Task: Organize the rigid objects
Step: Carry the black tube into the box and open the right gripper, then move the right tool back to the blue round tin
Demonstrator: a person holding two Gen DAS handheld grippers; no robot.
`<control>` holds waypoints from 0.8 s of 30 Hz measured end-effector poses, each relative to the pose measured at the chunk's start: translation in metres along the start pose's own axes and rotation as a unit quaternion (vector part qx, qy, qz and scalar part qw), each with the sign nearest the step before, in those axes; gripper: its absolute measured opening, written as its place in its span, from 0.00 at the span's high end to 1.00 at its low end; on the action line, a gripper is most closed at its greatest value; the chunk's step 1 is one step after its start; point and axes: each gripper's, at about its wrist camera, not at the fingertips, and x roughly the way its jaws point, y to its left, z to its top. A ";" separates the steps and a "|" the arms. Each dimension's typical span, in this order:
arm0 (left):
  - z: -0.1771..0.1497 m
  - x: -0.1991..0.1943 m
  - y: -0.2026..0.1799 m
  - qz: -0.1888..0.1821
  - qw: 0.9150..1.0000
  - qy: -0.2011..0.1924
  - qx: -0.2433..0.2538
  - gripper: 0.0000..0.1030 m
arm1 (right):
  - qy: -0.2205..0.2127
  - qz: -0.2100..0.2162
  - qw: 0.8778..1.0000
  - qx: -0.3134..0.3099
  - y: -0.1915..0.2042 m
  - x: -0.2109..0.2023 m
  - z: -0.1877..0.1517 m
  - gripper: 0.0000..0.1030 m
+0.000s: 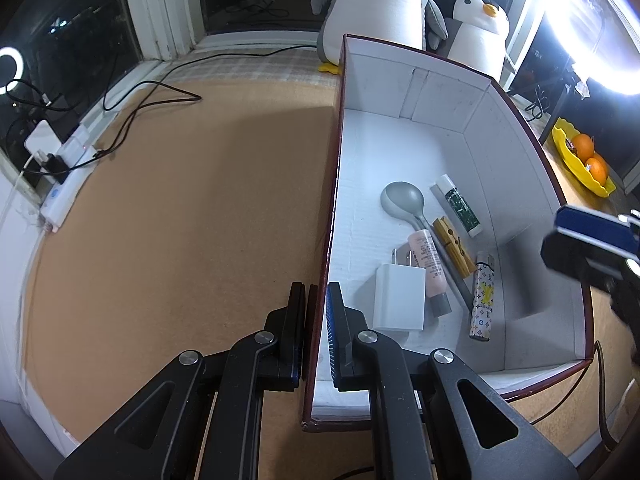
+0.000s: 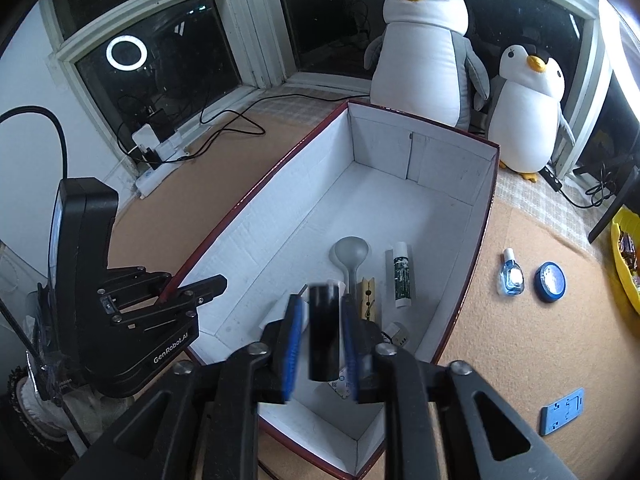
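Cork-brown tabletop (image 1: 168,208) runs under dark windows. On its left side, the left hand-held gripper (image 1: 318,320) pinches the thin maroon wall of a white-lined cardboard box (image 1: 440,92). Inside lie a blocky white charger (image 1: 399,303), a pink tube (image 1: 429,264), a grey spoon (image 1: 402,199) and a wooden clothespin (image 1: 454,250). Over the box, the right hand-held gripper (image 2: 322,336) clamps a smooth black cylinder (image 2: 324,332) (blurred). Further right sits a round blue tin (image 2: 550,281).

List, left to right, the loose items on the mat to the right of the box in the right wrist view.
Small blue-liquid bottle → round blue tin → flat blue block, which lies nearer the camera.
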 end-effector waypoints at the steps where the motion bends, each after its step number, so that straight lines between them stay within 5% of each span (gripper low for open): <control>1: 0.000 0.000 0.000 0.000 1.000 0.000 0.000 0.91 | -0.004 0.001 1.000 -0.001 0.001 -0.001 0.000 0.50; 7: -0.001 0.000 0.001 0.002 1.000 0.000 0.003 0.91 | -0.025 0.003 1.000 -0.005 0.004 -0.011 0.001 0.41; 24: -0.001 -0.001 0.000 0.010 1.000 0.000 0.006 0.91 | -0.057 -0.006 0.998 0.038 -0.034 -0.035 0.001 0.40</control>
